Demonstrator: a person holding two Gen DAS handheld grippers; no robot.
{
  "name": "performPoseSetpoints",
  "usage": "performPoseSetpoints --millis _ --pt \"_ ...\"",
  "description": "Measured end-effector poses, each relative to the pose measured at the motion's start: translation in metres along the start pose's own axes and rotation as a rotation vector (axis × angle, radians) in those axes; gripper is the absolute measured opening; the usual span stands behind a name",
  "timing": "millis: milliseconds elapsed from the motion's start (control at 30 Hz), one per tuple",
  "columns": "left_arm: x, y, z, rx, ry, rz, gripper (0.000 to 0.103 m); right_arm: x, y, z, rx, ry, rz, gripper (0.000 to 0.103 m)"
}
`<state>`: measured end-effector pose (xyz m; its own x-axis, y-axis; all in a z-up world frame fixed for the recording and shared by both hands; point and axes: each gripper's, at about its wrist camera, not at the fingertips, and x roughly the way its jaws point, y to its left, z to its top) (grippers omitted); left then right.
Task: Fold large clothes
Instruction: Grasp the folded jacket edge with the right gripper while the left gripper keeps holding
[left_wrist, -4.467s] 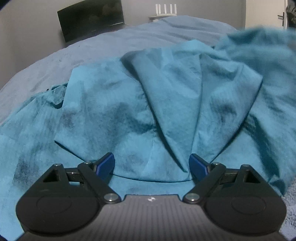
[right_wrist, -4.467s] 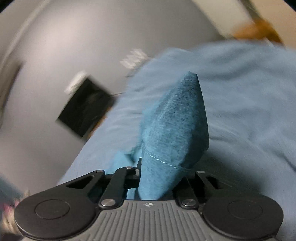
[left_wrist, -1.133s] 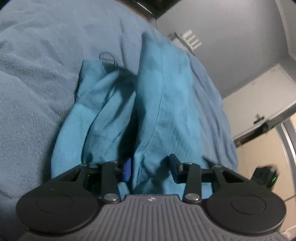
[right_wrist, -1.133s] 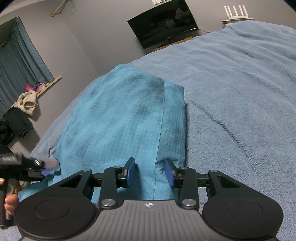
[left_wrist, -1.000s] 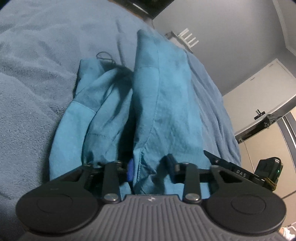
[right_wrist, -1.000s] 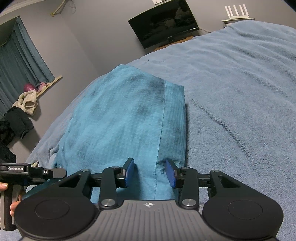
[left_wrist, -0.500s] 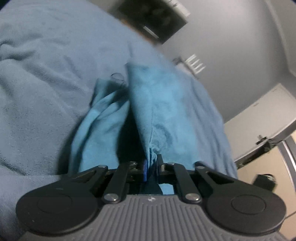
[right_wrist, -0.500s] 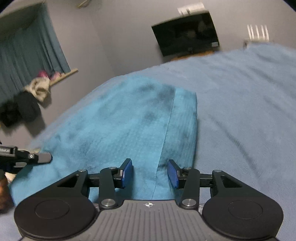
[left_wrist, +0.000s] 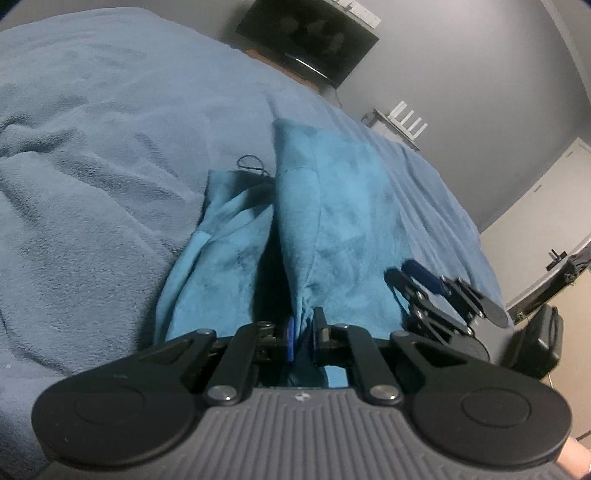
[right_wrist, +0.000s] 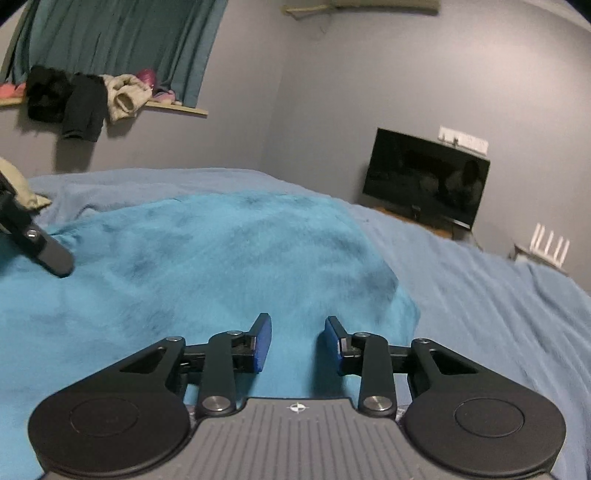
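We have a teal garment (left_wrist: 343, 206) lying on the bed (left_wrist: 92, 155), which is covered by a grey-blue blanket. Our left gripper (left_wrist: 303, 334) has its two fingers drawn almost together, pinching a ridge of the garment's cloth between the blue pads (left_wrist: 290, 338). From that pinch the cloth runs away from us in a long raised fold, and a looser, creased part of the garment lies just to its left. A thin dark loop (left_wrist: 251, 164) rests on the blanket at the garment's far end.

Our right gripper (right_wrist: 297, 341) has its fingers spread apart, with nothing between the pads (right_wrist: 263, 343); it sits over the garment (right_wrist: 207, 258), near its right edge, and we cannot tell whether the fingertips touch the cloth. In the left wrist view this gripper (left_wrist: 417, 275) shows to the right of our closed one, its fingers apart above the cloth. In the right wrist view a dark finger of the left gripper (right_wrist: 40, 247) shows at the far left, over the garment's edge.

Beyond the bed stand a dark TV (right_wrist: 424, 181) and a white router (right_wrist: 548, 245) against the grey wall. Clothes (right_wrist: 81, 96) hang from a shelf by the curtain (right_wrist: 110, 40).
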<state>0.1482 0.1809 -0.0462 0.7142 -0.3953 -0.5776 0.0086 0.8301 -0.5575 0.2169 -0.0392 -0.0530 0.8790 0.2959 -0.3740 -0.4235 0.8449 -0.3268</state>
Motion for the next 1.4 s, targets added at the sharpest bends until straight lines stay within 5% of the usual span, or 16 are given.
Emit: performPoseSetpoints --millis 267,367,500,633,767,833,933,1000,1100,1267,1400 --pt "0.003 0.026 0.004 -0.101 -0.012 0.027 0.004 0.052 0.001 0.017 -0.029 -0.019 0.076 0.024" --pt "0.010 0.029 0.004 -0.116 0.007 0.013 0.004 0.051 -0.037 0.019 0.195 -0.043 0.145 0.029" --pt "0.016 0.027 0.004 -0.103 0.023 0.015 0.004 0.061 -0.085 0.017 0.361 -0.052 0.073 0.032" --pt "0.027 0.025 0.004 -0.084 0.061 0.002 0.003 0.082 -0.117 -0.002 0.433 0.019 0.003 0.072" --pt "0.032 0.029 0.005 -0.103 0.075 -0.016 0.004 0.100 -0.176 -0.027 0.880 0.124 0.153 0.085" --pt "0.033 0.034 0.004 -0.118 0.082 -0.029 0.004 0.111 -0.196 -0.040 1.063 0.219 0.298 0.089" --pt "0.035 0.037 0.005 -0.123 0.088 -0.039 0.004 0.134 -0.207 -0.061 1.190 0.371 0.546 0.099" --pt "0.037 0.039 0.005 -0.129 0.093 -0.043 0.004 0.146 -0.204 -0.065 1.169 0.406 0.578 0.103" --pt "0.039 0.042 0.005 -0.140 0.095 -0.055 0.004 0.160 -0.198 -0.065 1.170 0.375 0.590 0.103" --pt "0.050 0.043 0.008 -0.143 0.100 -0.073 0.004 0.156 -0.191 -0.051 1.122 0.261 0.521 0.070" --pt "0.078 0.007 0.017 0.008 0.092 -0.047 0.003 0.136 -0.216 -0.033 1.117 0.190 0.472 0.062"
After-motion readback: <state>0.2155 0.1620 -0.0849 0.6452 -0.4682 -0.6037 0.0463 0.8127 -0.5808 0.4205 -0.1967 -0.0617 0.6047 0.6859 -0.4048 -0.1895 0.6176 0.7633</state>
